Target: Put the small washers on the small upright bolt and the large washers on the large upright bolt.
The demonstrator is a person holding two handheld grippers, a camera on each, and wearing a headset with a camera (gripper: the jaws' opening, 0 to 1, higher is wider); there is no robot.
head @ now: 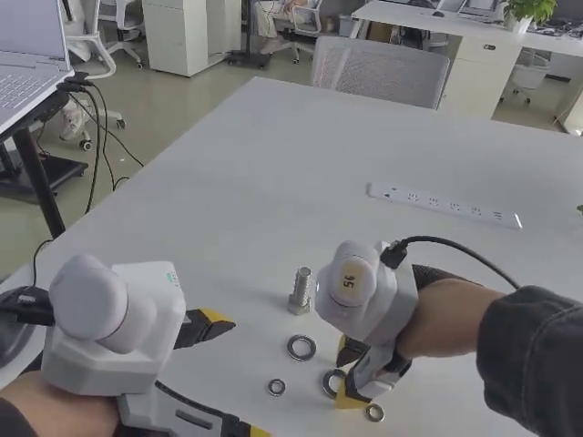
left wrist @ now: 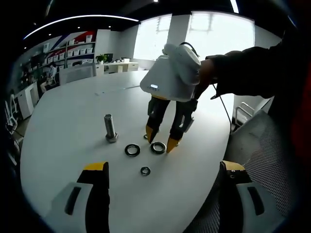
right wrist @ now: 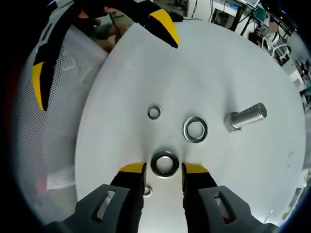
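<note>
- Left gripper (head: 235, 375) sits closest, low at the near edge of the white table (head: 273, 182), its yellow-tipped fingers (left wrist: 96, 167) spread wide with nothing between them
- Right gripper (right wrist: 164, 171) points steeply down at the table; its fingers (right wrist: 133, 170) are released and stand close on either side of a large washer (right wrist: 164, 163), which lies flat on the table
- A second large washer (right wrist: 195, 129) lies flat between that one and the bolt (right wrist: 245, 117)
- The bolt stands upright on its head, near the washers but apart from them
- One small washer (right wrist: 154, 112) lies flat beside the two large ones, on the left gripper's side; the other small washer (head: 374, 412) lies just behind the right gripper's fingers
- A power strip (head: 444, 205) lies well apart, farther back on the table
</note>
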